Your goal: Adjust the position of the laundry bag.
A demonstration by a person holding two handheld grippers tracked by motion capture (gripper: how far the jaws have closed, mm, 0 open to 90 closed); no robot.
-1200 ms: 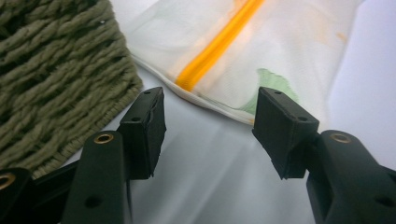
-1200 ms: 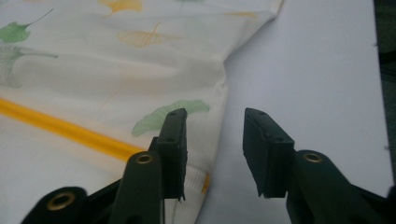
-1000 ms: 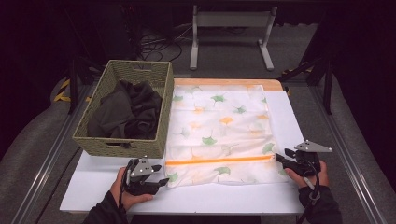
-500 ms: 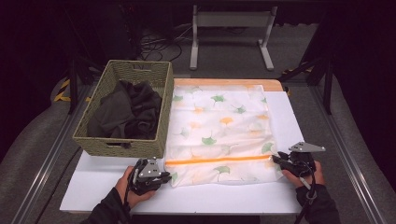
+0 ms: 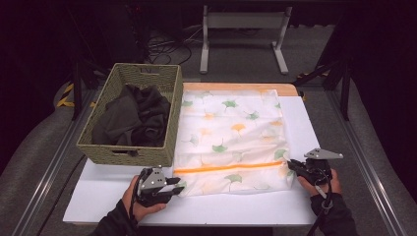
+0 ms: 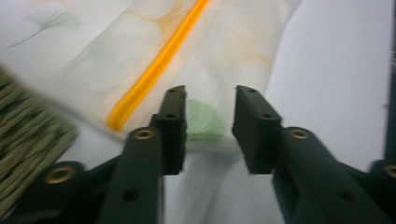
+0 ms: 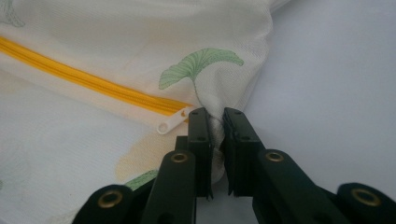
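Observation:
A white mesh laundry bag (image 5: 231, 137) printed with green and orange leaves lies flat on the white table, an orange zipper (image 5: 228, 167) running across its near part. My right gripper (image 5: 291, 165) is shut on the bag's fabric at its right edge, just beside the white zipper pull (image 7: 172, 122); a fold of cloth (image 7: 215, 128) sits pinched between the jaws. My left gripper (image 5: 177, 186) is open at the bag's near left corner, its fingers (image 6: 173, 122) on either side of a green leaf print (image 6: 201, 122), with the zipper (image 6: 154, 70) running ahead to the left.
A woven olive basket (image 5: 130, 152) holding dark clothes (image 5: 133, 115) stands left of the bag, touching its edge. The white table top (image 5: 216, 206) extends in front of the bag. Metal frame legs and cables sit on the floor beyond the table.
Both grippers have moved inward to the bag's near corners. The right gripper has shut on the fabric near the zipper end. The left one has reached the left corner, still open.

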